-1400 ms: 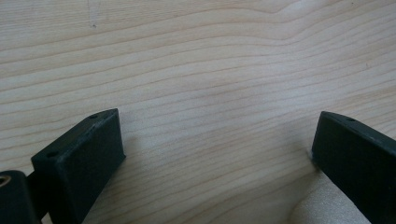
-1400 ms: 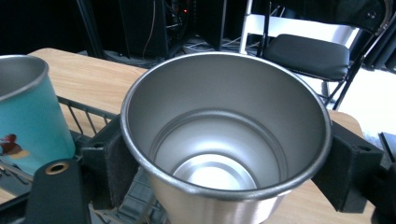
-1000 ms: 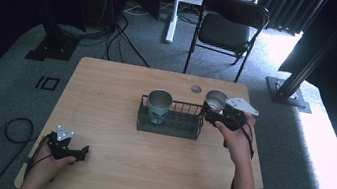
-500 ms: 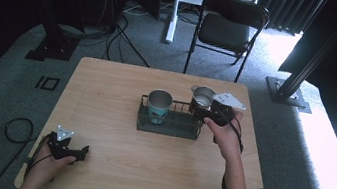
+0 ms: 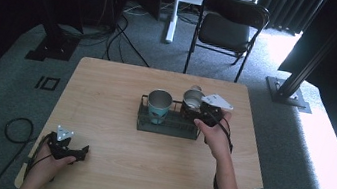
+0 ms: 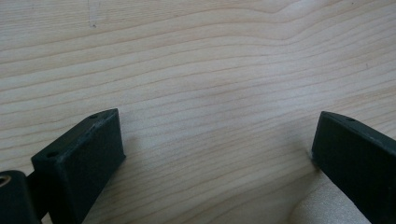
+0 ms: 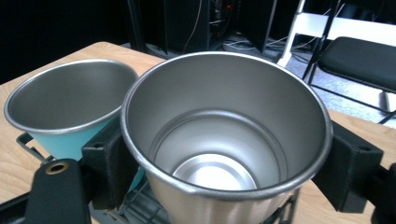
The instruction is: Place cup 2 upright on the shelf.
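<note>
Two cups: a bare stainless-steel cup (image 7: 226,140) and a teal-sided steel cup (image 7: 65,109) stand out as the things in hand, both upright with open mouths up.
Right gripper (image 5: 200,110): clenched on the bare stainless-steel cup, one black jaw pressed to each side of its wall just below the rim, as the right gripper view shows.
Steel cup's place: held over the right end of the black wire rack (image 5: 168,124), just right of the teal-sided cup; the two rims sit close together, and I cannot tell whether they touch. Whether its base rests on the rack's wires is hidden.
Teal cup's place: standing inside the rack, toward its left-middle part.
Rack's place: on the light wooden counter (image 5: 106,90), right of centre and toward the far half, its long side running left to right.
Right hand (image 5: 214,131): wrapped around the gripper's handle at the near right side of the rack, a cable trailing back along the forearm.
Left gripper (image 5: 78,152): released, jaws spread wide with bare wood between them, lying low on the counter at the near left corner, well apart from the rack.
Left hand (image 5: 48,160): holding that gripper at the counter's near edge.
Beyond the counter: a black folding chair (image 5: 229,30) stands on the grey carpet at the far side.
</note>
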Demonstrator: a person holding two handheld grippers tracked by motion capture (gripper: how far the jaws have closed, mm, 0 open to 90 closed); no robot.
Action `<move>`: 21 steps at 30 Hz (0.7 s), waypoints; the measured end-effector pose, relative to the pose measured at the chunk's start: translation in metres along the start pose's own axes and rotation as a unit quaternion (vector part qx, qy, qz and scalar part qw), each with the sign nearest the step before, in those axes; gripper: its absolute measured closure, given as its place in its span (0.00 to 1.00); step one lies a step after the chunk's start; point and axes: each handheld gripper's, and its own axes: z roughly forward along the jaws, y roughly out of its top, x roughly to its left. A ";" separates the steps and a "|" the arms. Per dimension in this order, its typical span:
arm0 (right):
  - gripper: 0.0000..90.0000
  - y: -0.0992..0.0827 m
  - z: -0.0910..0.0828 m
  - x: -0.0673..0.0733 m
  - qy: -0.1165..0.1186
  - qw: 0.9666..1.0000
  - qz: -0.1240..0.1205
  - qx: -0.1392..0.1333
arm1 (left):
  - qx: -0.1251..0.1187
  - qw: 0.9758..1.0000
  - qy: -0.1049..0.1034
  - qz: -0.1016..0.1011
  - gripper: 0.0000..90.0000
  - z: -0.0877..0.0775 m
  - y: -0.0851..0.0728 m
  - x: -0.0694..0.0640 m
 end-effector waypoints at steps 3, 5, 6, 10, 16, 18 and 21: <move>0.20 -0.004 0.004 0.002 0.002 1.000 -0.001 0.007 | 0.000 1.000 0.000 0.000 0.03 0.000 0.000 0.000; 0.20 -0.006 0.007 0.002 0.003 1.000 0.002 0.008 | 0.000 1.000 0.000 0.000 0.03 0.000 0.000 0.000; 0.20 -0.008 0.008 0.002 0.002 1.000 0.002 0.010 | 0.000 1.000 0.000 0.000 0.03 0.000 0.000 0.000; 0.20 -0.014 0.013 0.003 0.004 1.000 0.003 0.016 | 0.000 1.000 0.000 0.000 0.03 0.000 0.000 0.000; 0.20 -0.025 0.019 0.006 0.002 1.000 0.005 0.024 | 0.000 1.000 0.000 0.000 0.03 0.000 0.000 0.000; 0.20 -0.027 0.020 0.007 0.003 1.000 0.002 0.027 | 0.000 1.000 0.000 0.000 0.03 0.000 0.000 0.000; 0.20 -0.029 0.022 0.008 0.001 1.000 -0.001 0.030 | 0.000 1.000 0.000 0.000 0.03 0.000 0.000 0.000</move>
